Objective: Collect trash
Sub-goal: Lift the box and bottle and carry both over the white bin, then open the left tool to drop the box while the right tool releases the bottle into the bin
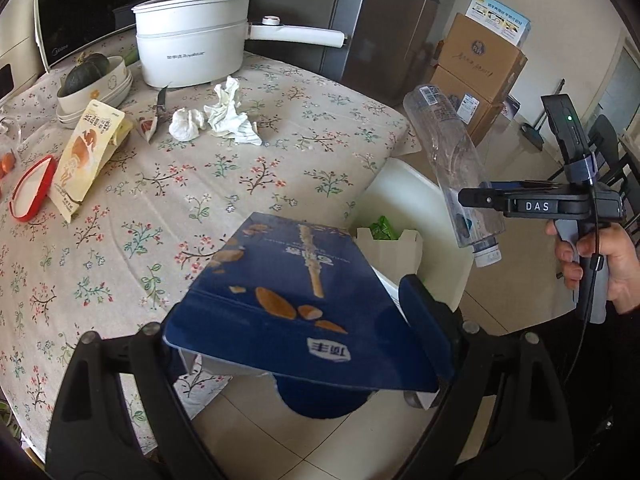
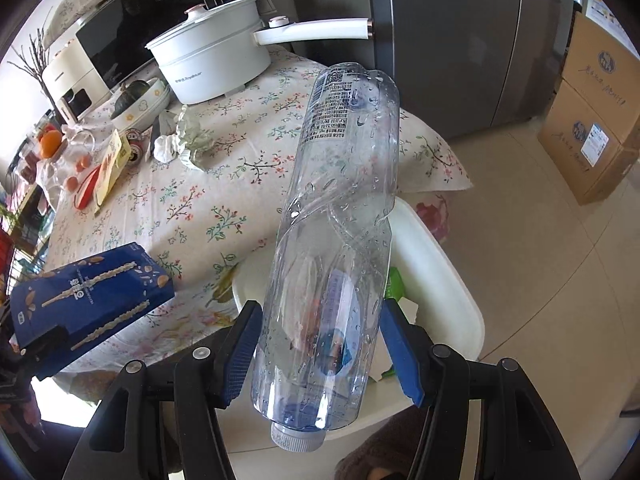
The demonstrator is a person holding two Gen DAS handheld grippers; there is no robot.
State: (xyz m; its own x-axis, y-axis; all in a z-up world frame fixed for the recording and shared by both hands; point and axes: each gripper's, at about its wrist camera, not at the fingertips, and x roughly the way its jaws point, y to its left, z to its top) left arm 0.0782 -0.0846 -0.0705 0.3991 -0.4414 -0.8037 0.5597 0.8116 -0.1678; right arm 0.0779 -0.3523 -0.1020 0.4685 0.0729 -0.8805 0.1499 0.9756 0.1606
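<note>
My left gripper (image 1: 304, 340) is shut on a dark blue snack box (image 1: 292, 292), which hangs tilted over the table's near edge. The same box (image 2: 88, 296) shows at the lower left of the right wrist view. My right gripper (image 2: 320, 354) is shut on a crumpled clear plastic bottle (image 2: 340, 220), cap end toward the camera, above a white bin (image 2: 452, 280). In the left wrist view that bottle (image 1: 452, 160) slants cap-down over the bin (image 1: 400, 176), held by the right gripper (image 1: 480, 200) in a person's hand. Crumpled tissues (image 1: 224, 112) and a yellow snack bag (image 1: 84, 152) lie on the table.
The bin holds a green wrapper (image 1: 382, 228) and a paper carton (image 1: 388, 252). On the floral tablecloth (image 1: 200, 184) stand a white pot (image 1: 192, 52), bowls with a squash (image 1: 92, 80) and a red-rimmed lid (image 1: 32, 188). Cardboard boxes (image 2: 592, 120) and a grey fridge (image 2: 460, 40) stand behind.
</note>
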